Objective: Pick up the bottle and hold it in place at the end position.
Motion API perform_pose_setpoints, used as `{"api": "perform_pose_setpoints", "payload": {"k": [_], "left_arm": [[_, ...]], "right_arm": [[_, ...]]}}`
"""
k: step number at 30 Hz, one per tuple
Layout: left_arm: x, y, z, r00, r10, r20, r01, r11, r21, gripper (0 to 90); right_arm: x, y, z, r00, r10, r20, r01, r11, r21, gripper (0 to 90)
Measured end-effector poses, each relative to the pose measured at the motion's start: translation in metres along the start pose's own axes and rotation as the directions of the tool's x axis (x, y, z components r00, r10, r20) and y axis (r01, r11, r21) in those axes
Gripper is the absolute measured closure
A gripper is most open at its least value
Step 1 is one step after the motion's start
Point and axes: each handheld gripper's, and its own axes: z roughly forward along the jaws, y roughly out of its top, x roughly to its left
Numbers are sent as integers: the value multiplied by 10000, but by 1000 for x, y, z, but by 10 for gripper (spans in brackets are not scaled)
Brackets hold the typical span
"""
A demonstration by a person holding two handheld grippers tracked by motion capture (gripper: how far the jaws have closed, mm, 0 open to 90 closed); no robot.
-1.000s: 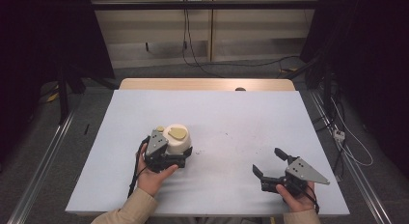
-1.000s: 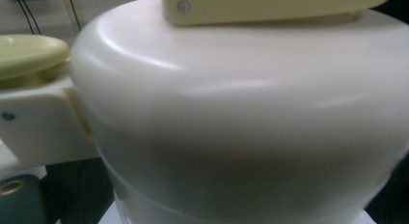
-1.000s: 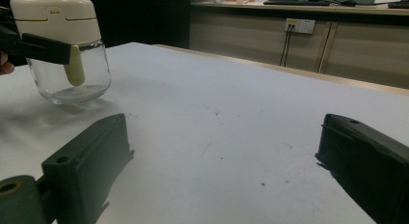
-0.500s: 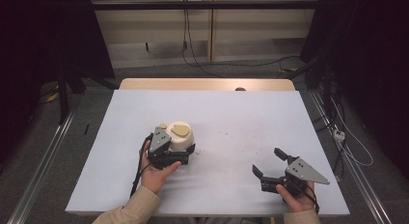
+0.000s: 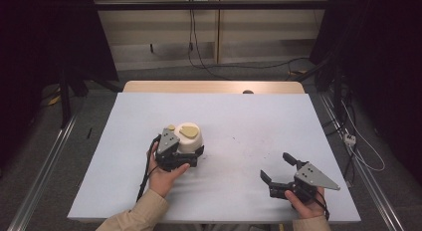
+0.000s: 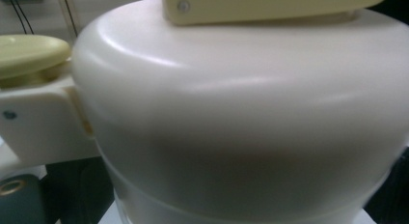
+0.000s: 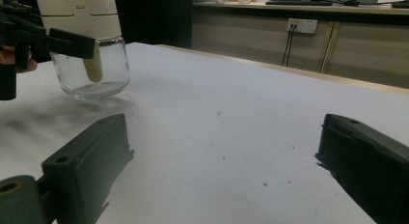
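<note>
Jar (image 5: 189, 138) | clamped in left gripper (image 5: 185, 152) | right gripper (image 5: 278, 167) wide open, empty

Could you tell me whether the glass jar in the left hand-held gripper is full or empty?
Empty, apart from a cream paddle hanging inside. In the right gripper view the jar has clear glass you can see through, and its cream lid is on.

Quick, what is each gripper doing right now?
Left gripper: shut on the jar, tilted.
Right gripper: open, holding nothing.
</note>
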Motion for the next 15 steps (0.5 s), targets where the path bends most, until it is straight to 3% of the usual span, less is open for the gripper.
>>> {"api": "perform_pose_setpoints", "payload": {"k": [15], "left_arm": [[1, 4, 9, 10000, 10, 81, -10, 10000, 41, 50]], "right_arm": [[0, 0, 0, 10000, 16, -47, -16, 10000, -16, 34]]}}
